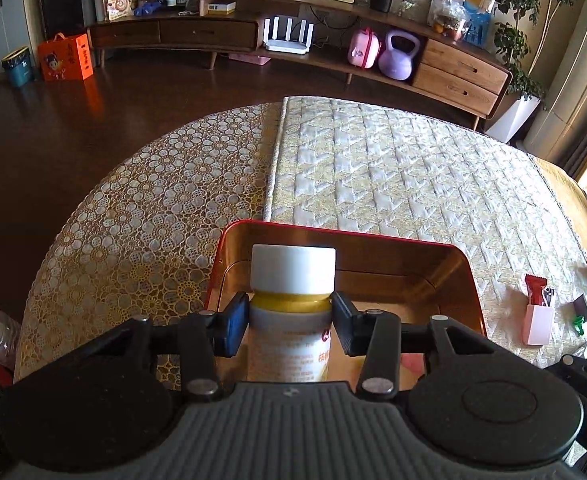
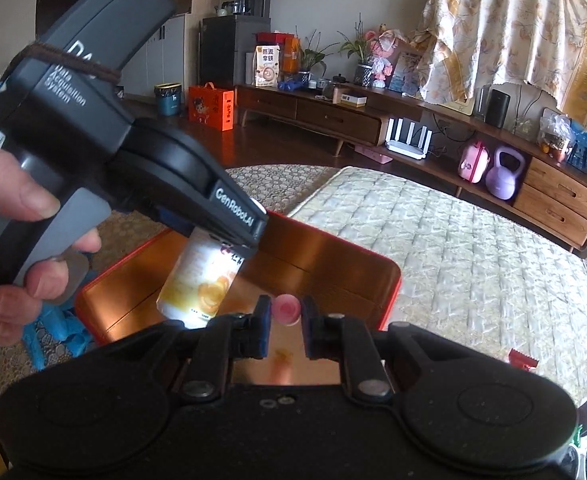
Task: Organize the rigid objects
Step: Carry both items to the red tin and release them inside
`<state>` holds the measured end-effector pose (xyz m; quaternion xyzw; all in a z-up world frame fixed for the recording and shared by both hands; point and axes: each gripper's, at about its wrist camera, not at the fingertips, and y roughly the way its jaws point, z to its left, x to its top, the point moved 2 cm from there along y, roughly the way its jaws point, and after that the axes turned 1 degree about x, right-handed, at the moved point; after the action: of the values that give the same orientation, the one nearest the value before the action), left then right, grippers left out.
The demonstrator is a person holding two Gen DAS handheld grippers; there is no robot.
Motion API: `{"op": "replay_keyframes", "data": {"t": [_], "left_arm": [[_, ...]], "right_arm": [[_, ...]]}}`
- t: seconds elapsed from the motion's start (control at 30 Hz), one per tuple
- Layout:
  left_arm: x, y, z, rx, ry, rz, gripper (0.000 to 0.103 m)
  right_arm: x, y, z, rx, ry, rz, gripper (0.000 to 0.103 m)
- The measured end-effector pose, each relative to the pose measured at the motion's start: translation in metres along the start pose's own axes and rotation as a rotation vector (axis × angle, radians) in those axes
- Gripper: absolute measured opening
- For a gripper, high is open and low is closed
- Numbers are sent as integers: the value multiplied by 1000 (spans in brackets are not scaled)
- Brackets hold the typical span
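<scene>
Left wrist: left gripper [image 1: 289, 320] clamps bottle [image 1: 291, 312] over tin [image 1: 469, 280]; right gripper [image 2: 285, 326] pinches pink piece [image 2: 286, 309]. Next: lower, release both.

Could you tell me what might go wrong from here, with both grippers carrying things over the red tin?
1. The left gripper grips the bottle only near its neck, and the right wrist view shows it hanging tilted; it may topple when released.
2. The right gripper pinches a small pink piece at its fingertips; it could slip out.
3. Both grippers crowd over the same red tin, so they could bump each other.
</scene>
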<state>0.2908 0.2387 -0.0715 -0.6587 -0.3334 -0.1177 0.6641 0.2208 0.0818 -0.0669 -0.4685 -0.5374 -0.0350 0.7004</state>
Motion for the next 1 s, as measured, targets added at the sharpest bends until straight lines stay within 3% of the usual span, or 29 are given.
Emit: {"op": "replay_keyframes", "data": {"t": [0.4,0.9,1.0], "left_arm": [[1,24,-1,16,15,31,44],[-4,25,-16,63,78,24,45],[-5,16,-18,50,70,15,54]], "right_arm": [[-10,21,15,27,-42,112,16],[-9,-16,6,56,38,72,53],[-9,-25,2,57,59,62,58]]}}
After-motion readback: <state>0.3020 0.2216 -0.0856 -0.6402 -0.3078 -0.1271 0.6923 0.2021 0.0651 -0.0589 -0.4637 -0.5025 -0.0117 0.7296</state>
